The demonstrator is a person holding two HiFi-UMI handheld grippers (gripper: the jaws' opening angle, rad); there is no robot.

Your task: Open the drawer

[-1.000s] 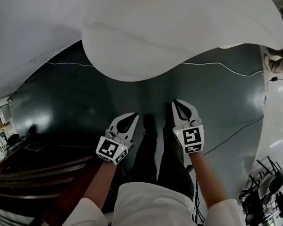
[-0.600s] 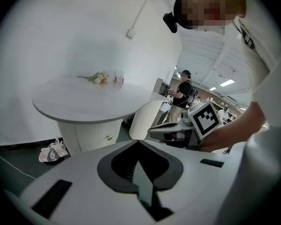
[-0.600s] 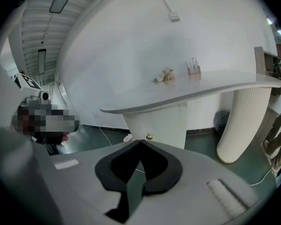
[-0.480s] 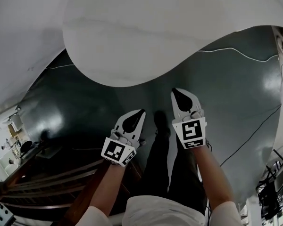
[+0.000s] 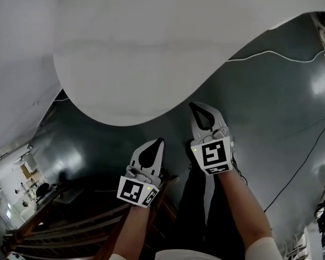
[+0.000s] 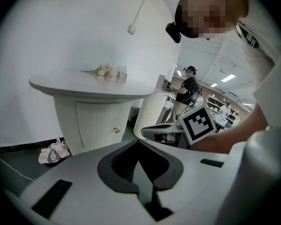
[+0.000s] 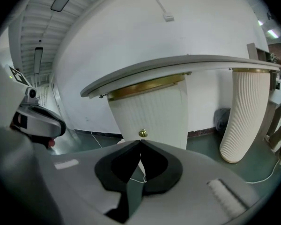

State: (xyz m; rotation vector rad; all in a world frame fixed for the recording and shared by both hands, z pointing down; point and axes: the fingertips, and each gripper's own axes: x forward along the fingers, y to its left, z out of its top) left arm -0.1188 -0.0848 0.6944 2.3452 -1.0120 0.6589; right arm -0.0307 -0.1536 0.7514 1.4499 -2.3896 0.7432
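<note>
Drawer front (image 7: pixel 159 116), a ribbed white panel with a small brass knob (image 7: pixel 143 133), sits in the pedestal (image 6: pixel 65 121) under the round tabletop (image 5: pixel 151 53), ahead of both tongs and well apart from them. The right tongs (image 5: pixel 196 107) and left tongs (image 5: pixel 159 142) are pinched closed and empty, held low side by side, probably so the right one, aimed just under the knob, can reach it.

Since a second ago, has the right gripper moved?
Yes. In the head view the right gripper has drawn nearer the curved edge of the white tabletop.
</note>
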